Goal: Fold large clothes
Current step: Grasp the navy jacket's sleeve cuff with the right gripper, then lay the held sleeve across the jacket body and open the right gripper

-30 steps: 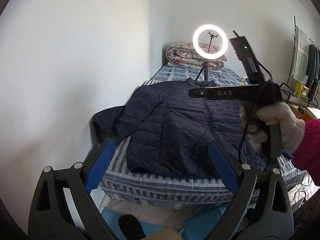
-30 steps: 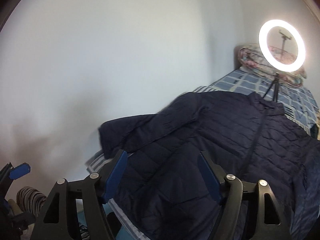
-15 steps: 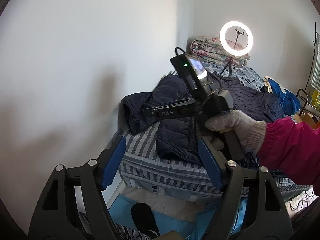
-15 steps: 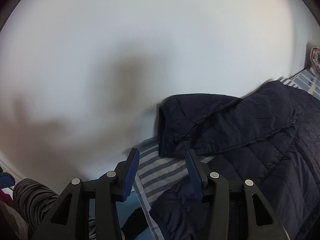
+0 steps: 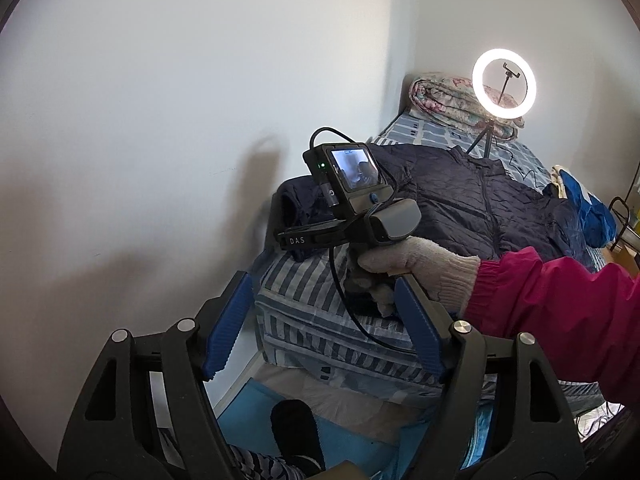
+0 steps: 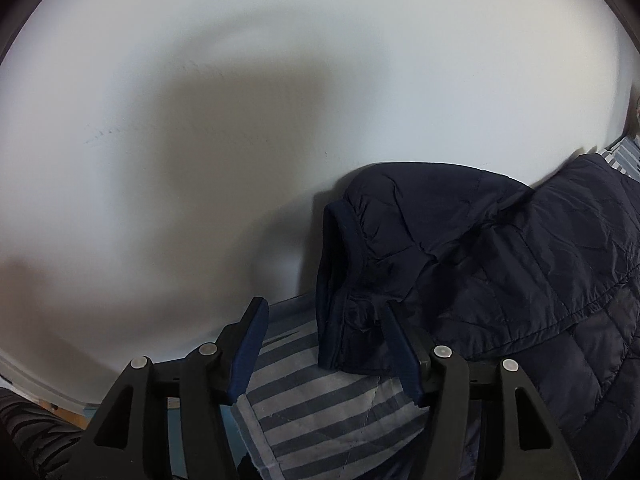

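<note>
a: where's the jacket point(image 5: 472, 200)?

b: it's a dark navy quilted jacket spread flat on the bed point(image 5: 304, 304), front up, collar pointing toward the ring light point(image 5: 503, 83). one sleeve point(image 6: 404, 232) lies out toward the white wall point(image 5: 180, 120), and its cuff end point(image 6: 340, 292) rests on the striped bedsheet near the bed's edge.

a: and the right claw point(image 6: 324, 344)?

b: it's right at that cuff. its blue fingers point(image 6: 250, 348) stand apart, one on each side of the cuff end; the far finger sits against the fabric, but nothing is pinched between them. so it's open around the cuff. in the left wrist view you can see a gloved hand point(image 5: 408, 268) in a pink sleeve holding it, with the small screen on top lit.

a: the left claw point(image 5: 320, 328)?

b: spread wide, nothing in it, held back from the bed and well apart from the jacket, looking at the bed's corner.

a: what else is around?

b: a folded floral quilt point(image 5: 444, 96) sits at the head of the bed against the wall, behind the ring light on its little tripod. something blue point(image 5: 584, 208) lies just beside the jacket's other side. below the bed's edge there's a dark-socked foot point(image 5: 296, 428) on a blue mat.
</note>
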A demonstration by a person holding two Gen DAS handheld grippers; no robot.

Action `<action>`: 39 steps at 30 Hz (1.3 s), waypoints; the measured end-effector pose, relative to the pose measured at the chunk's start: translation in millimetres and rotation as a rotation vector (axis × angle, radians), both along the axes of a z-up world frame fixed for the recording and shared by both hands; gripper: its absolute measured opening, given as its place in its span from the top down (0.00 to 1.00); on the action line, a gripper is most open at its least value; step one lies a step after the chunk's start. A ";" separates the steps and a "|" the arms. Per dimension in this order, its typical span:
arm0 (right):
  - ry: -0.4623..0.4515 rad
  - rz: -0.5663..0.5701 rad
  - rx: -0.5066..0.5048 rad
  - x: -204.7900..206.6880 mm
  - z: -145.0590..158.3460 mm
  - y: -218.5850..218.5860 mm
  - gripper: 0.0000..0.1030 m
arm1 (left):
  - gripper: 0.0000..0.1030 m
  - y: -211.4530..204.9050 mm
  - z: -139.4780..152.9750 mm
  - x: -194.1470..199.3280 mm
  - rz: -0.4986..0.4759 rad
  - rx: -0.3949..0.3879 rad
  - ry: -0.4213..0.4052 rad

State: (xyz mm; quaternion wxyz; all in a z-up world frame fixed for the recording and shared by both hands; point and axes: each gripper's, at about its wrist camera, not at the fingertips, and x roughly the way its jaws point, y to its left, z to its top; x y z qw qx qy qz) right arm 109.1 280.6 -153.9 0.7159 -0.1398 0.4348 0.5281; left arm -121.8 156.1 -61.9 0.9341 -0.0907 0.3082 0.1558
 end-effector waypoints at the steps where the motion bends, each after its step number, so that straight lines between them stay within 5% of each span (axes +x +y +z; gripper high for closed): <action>1: -0.006 -0.003 -0.012 0.7 -3.1 3.5 0.41 | 0.26 0.6 0.1 0.2 0.002 0.002 0.001; 4: -0.023 -0.013 -0.053 4.1 -13.6 13.7 0.53 | 0.26 3.9 -0.1 1.9 0.007 0.006 0.005; 6: -0.007 -0.004 -0.076 8.3 -19.2 18.7 0.79 | 0.26 4.1 -0.3 2.1 0.009 0.010 0.005; 9: 0.038 -0.020 -0.050 18.6 -15.9 14.9 0.95 | 0.26 2.0 -0.3 3.8 0.005 0.023 0.007; 18: 0.156 -0.147 0.150 83.3 42.1 -62.5 0.98 | 0.26 -5.9 5.2 38.0 -0.033 0.075 0.003; 28: 0.118 -0.395 0.259 183.2 86.8 -200.5 0.98 | 0.26 -40.7 21.2 121.8 -0.179 0.037 0.025; 36: 0.013 -0.540 0.209 226.4 96.6 -292.4 0.98 | 0.26 -104.2 23.6 191.6 -0.360 0.019 -0.013; 39: -0.019 -0.594 0.167 247.1 84.3 -330.7 0.98 | 0.26 -122.1 6.9 212.0 -0.406 -0.004 0.036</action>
